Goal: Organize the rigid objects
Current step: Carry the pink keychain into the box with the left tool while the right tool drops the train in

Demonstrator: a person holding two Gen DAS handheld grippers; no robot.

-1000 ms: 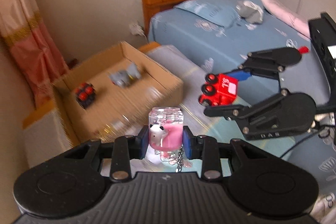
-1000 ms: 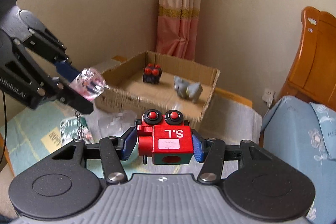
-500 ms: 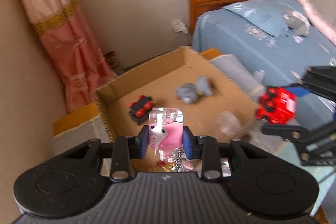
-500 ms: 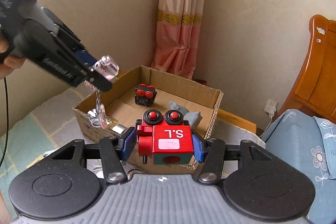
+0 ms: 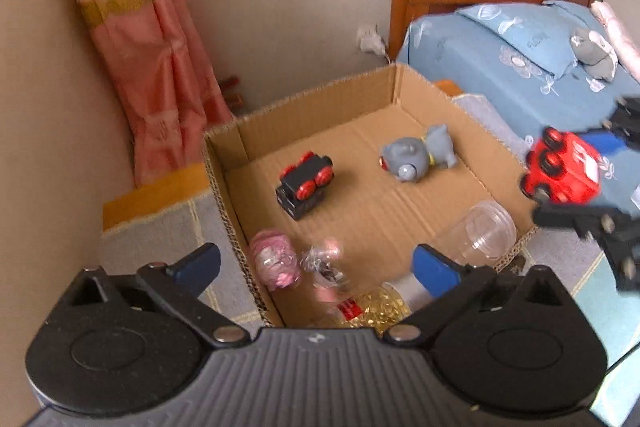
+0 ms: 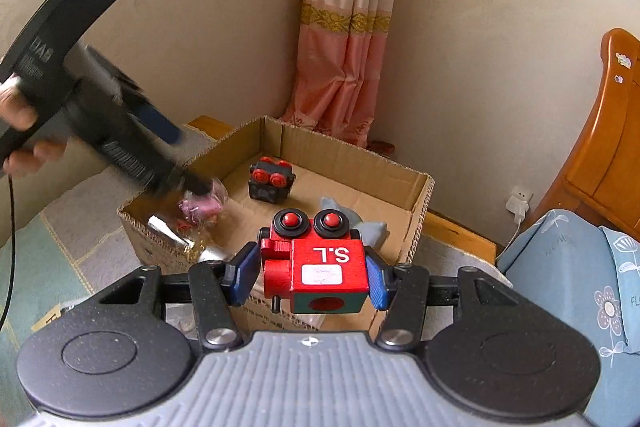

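While the left gripper (image 5: pixel 316 267) hangs over the near corner of the cardboard box (image 5: pixel 460 107) with its blue pads spread wide and nothing between them, a pink keychain charm (image 5: pixel 274 261) shows blurred at the lower left of the left wrist view, just at the box's near wall; it seems to be dropping or just landed, though the smear makes that hard to settle. Already lying in the box are a black toy train car (image 5: pixel 305 184) at centre, a grey toy animal (image 5: pixel 416 159) to its right, a clear plastic jar (image 5: pixel 482 231) toward the lower right, and a bottle of yellow beads (image 5: pixel 372 309) at the bottom edge. At the centre of the right wrist view, the right gripper (image 6: pixel 306 277) is clamped on a red toy train engine (image 6: pixel 320 267), held short of the box's near wall. Judging by this, most pieces are stowed, and the engine is the one visible item left to go in.
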